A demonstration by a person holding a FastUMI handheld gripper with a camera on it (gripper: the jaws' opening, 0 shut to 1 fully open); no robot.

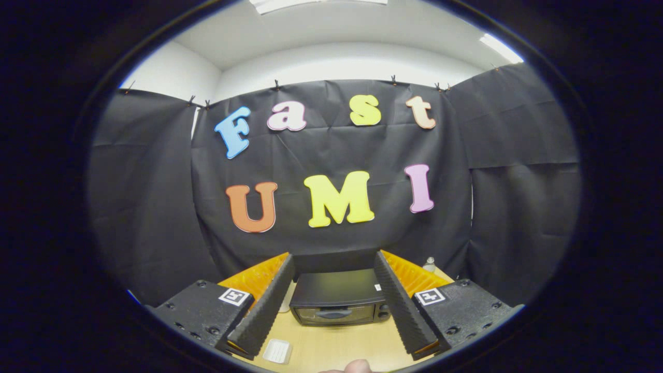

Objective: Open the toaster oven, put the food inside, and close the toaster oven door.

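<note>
- Claw [334, 339] in the gripper view: its two ribbed fingers [264, 311] stand wide apart, holding nothing.
- Toaster oven [339, 303], door shut, sits on the pale wooden counter [336, 349] just ahead, between the fingers.
- Small white tray [277, 351] lies by the left finger; black cloth walls the booth.
</note>
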